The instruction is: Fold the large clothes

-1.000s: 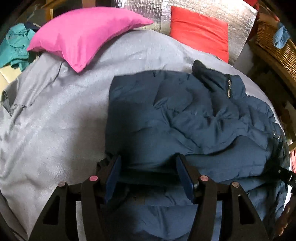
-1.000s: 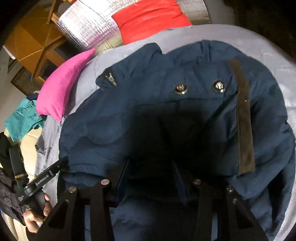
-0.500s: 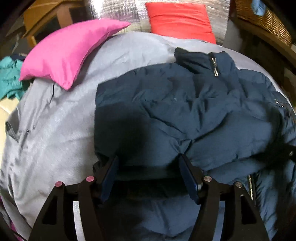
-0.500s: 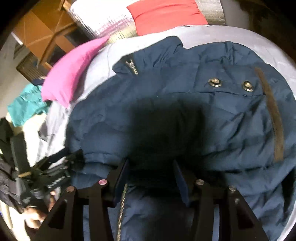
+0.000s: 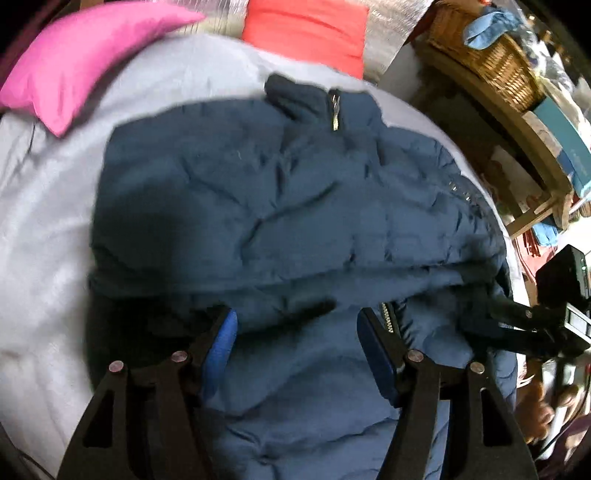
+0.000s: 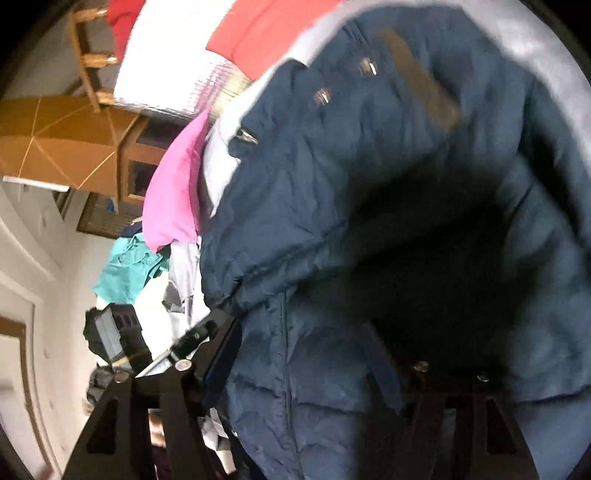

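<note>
Navy jacket (image 5: 280, 206) without legible label

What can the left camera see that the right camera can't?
Only the left wrist view shows the wicker basket on a wooden shelf and the jacket's collar zipper. Only the right wrist view shows the teal clothes, two metal snaps and a brown strip on the jacket. Both show the navy puffer jacket, pink pillow, red pillow and grey bed cover.
</note>
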### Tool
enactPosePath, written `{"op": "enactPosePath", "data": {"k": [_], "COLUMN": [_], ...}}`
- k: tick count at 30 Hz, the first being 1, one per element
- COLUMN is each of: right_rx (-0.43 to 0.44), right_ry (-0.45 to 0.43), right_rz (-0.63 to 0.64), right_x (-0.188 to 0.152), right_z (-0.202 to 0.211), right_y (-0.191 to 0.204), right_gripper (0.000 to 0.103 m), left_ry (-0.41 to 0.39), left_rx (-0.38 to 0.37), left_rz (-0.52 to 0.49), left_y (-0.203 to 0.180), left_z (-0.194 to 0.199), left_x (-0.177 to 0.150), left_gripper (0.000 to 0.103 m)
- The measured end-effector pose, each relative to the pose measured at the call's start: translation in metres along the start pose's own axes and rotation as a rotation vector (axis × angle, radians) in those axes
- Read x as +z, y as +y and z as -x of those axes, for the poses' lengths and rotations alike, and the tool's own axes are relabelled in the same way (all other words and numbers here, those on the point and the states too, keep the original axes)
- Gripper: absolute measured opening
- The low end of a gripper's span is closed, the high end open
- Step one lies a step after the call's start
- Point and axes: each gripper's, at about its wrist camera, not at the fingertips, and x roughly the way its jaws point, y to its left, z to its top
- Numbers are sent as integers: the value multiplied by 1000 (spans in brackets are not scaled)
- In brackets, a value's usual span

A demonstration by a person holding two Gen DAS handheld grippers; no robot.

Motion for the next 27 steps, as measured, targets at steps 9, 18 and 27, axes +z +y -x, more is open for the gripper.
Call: {"op": "enactPosePath", "data": {"k": [9, 18, 27], "right_rx": [24, -150, 45], "right_ry": [-192, -256, -240], "right_rz": [-115, 13, -130], "right_x": [28, 23, 21], "right_z": [-23, -18, -5], "right_y": [2, 9, -20], "right_gripper": [69, 24, 61], "left_ry": [-38, -71, -87], "left_rx": [-19, 340, 308], "left_rz": [200, -28, -2], "left_y": [26, -1, 2], "left_z": [-4, -17, -13], "left_x": [5, 6, 5], "left_gripper": [68, 68, 68]}}
